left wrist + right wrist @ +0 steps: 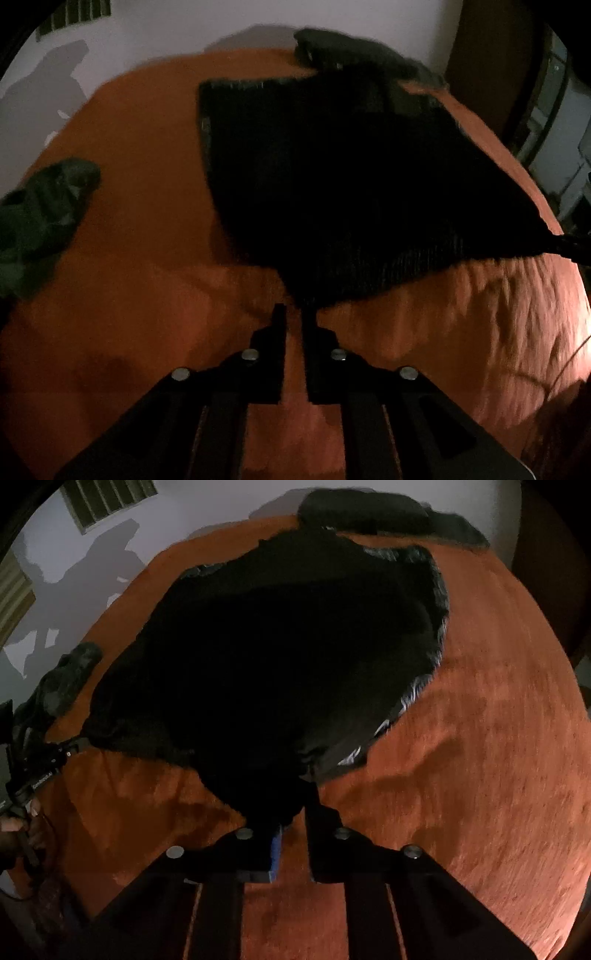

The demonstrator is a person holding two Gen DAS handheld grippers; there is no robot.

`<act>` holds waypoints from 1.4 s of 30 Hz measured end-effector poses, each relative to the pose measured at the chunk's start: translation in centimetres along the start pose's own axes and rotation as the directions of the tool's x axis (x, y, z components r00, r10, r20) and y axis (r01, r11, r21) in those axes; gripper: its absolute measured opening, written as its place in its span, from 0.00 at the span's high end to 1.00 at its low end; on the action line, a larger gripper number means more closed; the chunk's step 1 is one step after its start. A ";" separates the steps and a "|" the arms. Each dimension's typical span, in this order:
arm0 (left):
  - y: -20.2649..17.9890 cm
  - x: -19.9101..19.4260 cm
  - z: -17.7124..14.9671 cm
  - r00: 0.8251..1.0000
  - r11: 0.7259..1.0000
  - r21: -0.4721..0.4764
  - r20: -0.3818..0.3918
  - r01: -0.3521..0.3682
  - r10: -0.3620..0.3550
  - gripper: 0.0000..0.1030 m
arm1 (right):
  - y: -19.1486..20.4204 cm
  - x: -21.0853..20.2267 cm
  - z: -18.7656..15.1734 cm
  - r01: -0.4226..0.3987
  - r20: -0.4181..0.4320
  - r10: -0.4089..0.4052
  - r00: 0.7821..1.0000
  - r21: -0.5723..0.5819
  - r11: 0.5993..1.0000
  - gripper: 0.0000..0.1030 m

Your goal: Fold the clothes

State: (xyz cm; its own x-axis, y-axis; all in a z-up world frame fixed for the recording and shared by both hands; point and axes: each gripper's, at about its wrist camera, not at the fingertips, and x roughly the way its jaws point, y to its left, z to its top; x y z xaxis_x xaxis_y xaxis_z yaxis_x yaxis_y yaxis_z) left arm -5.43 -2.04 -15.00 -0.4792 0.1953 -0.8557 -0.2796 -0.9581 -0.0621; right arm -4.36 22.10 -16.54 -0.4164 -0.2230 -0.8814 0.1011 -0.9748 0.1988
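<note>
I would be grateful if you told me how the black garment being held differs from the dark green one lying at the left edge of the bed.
The black garment is spread wide, while the dark green garment is bunched in a small heap. The black garment is pinched at two corners by the left hand-held gripper and the right hand-held gripper; the dark green garment lies untouched. The black one is far larger. Both lie on the orange bedcover.

Each fisheye camera sat just behind its own gripper's two black fingers, looking forward and down from close range across the orange bedspread (129, 229) toward the pale wall (221, 513), the two views sharing the black knitted garment (351, 177) spread on it.
</note>
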 end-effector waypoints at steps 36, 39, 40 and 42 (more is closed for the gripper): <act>1.8 -3.3 -1.0 0.974 0.966 -0.140 -0.041 0.216 -0.224 0.91 | -5.9 -0.3 -4.3 -0.371 -0.025 0.434 0.900 0.476 0.797 0.90; 2.4 -1.6 -2.3 0.963 0.970 -0.131 -0.149 0.206 -0.225 0.88 | -7.1 -0.1 -2.6 -0.306 -0.055 0.355 0.933 0.396 0.866 0.83; 3.8 -1.5 -1.7 0.947 0.946 -0.200 -0.146 0.255 -0.287 0.85 | -7.7 -0.2 -1.6 -0.283 -0.051 0.322 0.945 0.365 0.887 0.82; 6.8 -1.4 -0.3 0.906 0.877 -0.334 -0.125 0.346 -0.405 0.70 | -8.8 -0.4 0.4 -0.233 -0.041 0.256 0.966 0.301 0.925 0.72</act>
State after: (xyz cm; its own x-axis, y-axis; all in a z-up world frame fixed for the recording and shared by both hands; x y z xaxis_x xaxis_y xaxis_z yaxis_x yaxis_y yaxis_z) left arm -6.43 -8.90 -14.37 -0.2167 0.5388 -0.8141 -0.1332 -0.8424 -0.5221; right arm -5.43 30.81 -17.74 -0.3392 -0.4650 -0.8177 -0.0817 -0.8514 0.5181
